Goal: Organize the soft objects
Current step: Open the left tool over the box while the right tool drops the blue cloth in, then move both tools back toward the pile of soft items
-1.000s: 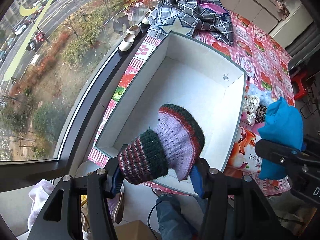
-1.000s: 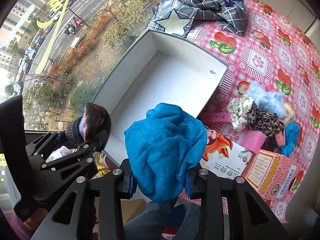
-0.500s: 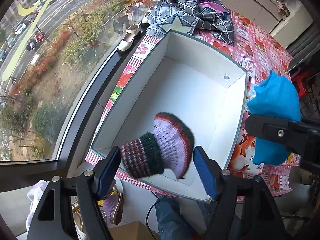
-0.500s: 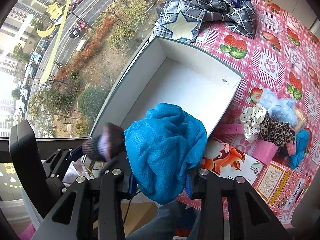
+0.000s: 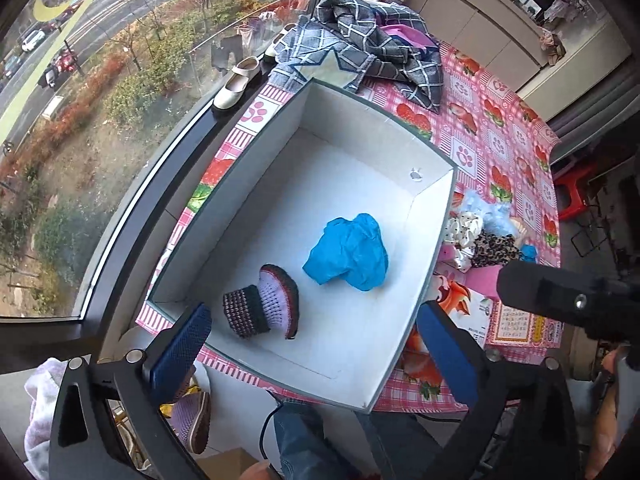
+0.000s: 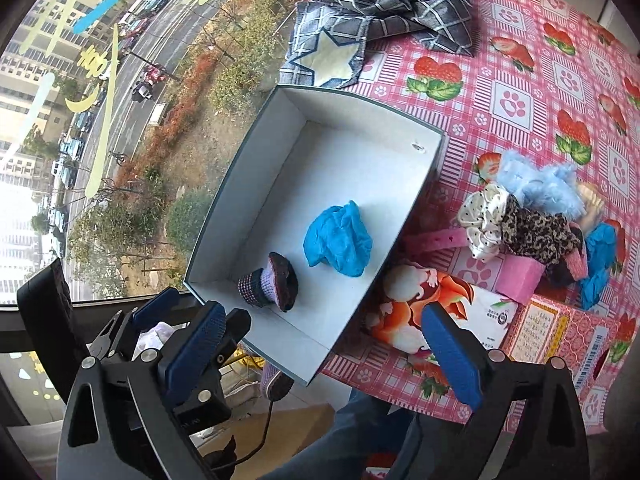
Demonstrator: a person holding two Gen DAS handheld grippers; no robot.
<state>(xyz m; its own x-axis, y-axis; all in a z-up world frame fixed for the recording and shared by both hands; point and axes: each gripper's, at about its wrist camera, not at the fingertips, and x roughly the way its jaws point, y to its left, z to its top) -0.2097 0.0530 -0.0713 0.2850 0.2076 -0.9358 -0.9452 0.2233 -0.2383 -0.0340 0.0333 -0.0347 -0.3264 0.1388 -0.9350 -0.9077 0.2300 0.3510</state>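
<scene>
From the left wrist view, the left hand-held gripper hangs wide and empty above the near edge of the white box, so the step in hand looks like the pause between a drop-off and the next pick-up. Inside the box, the knitted bootie lies on its side at about 7 o'clock of the floor, and the crumpled blue cloth sits just beside it toward 1 o'clock, the two apart; nothing else is in there. At 3 o'clock of the box, out on the strawberry-print counter, a heap of soft things waits, and a plaid garment is bunched at 12 o'clock. From the right wrist view, the right hand-held gripper is likewise spread wide with nothing between its blue pads, hovering over the near corner of the box. Here the heap at 3 o'clock shows a leopard-print piece, a pale blue fluffy item and a cream dotted scrunchie, resting partly on a pink carton. The next move, I judge, calls for swinging the right hand-held gripper toward 3 o'clock, closing on one item from the tangle without dragging its neighbours, then carrying it over the box wall.
</scene>
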